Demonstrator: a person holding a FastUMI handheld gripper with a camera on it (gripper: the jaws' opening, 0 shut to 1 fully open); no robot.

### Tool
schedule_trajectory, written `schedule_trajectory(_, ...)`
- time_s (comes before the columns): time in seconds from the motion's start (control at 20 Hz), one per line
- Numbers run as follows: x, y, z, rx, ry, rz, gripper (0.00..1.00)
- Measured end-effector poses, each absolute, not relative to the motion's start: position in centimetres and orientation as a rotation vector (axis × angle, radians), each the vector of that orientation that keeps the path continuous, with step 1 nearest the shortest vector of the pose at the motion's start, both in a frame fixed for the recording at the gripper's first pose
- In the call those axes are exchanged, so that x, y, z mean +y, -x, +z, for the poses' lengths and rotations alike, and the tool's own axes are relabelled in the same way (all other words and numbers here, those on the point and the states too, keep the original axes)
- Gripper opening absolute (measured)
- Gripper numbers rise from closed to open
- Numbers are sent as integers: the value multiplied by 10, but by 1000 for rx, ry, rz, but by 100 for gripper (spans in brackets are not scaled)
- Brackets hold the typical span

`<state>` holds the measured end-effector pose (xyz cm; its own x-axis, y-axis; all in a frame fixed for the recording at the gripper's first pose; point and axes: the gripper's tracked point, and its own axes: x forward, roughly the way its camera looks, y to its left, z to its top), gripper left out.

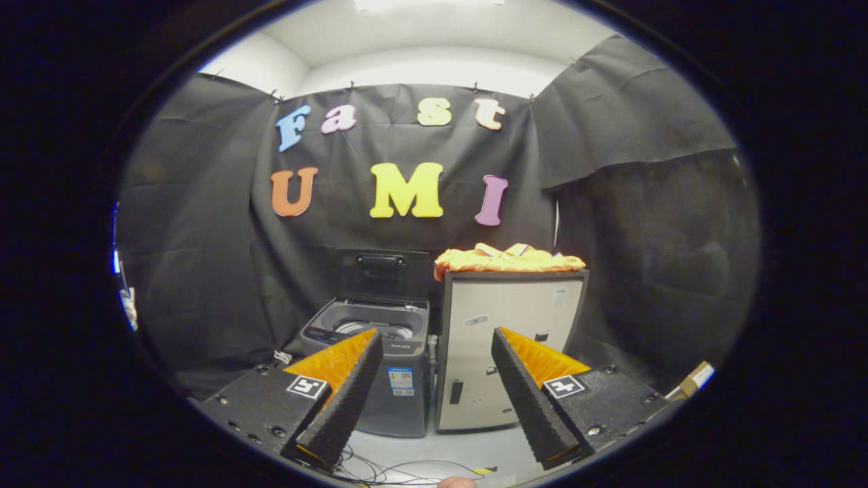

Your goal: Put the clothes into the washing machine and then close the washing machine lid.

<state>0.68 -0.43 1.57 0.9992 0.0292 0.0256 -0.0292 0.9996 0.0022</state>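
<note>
Clothes (508,258), a rumpled yellow-orange heap with a bit of white trim showing, lay on top of a pale cabinet (505,352). The heap covered most of the cabinet's top and hung slightly over its near edge. The cabinet stood upright on the floor, its front panel carrying a few small dark fittings and stickers.

Just beside the cabinet, touching or nearly touching its side, stood the washing machine (380,366), a grey top-loader that was lower than the cabinet. Its lid (381,266) was raised upright at the back, against the black cloth wall, and the drum opening below it showed a pale ring inside. A label was stuck on the machine's front, on the side nearest the cabinet.

The gripper (434,346) was held well short of the cabinet, its two fingers spread wide apart and grasping nothing; the gap between them framed the seam where the washing machine met the cabinet. Thin cables (380,471) trailed across the floor in front of the cabinet, below the fingers.
</note>
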Motion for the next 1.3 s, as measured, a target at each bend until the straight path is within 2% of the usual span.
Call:
schedule_trajectory(0.8, -22, -16, 35, -36, 11, -4, 100)
schedule_trajectory(1.05, -45, -47, 50, -49, 7, -31, 100)
schedule_trajectory(1.3, -79, -116, 66, -27, -13, -35, 100)
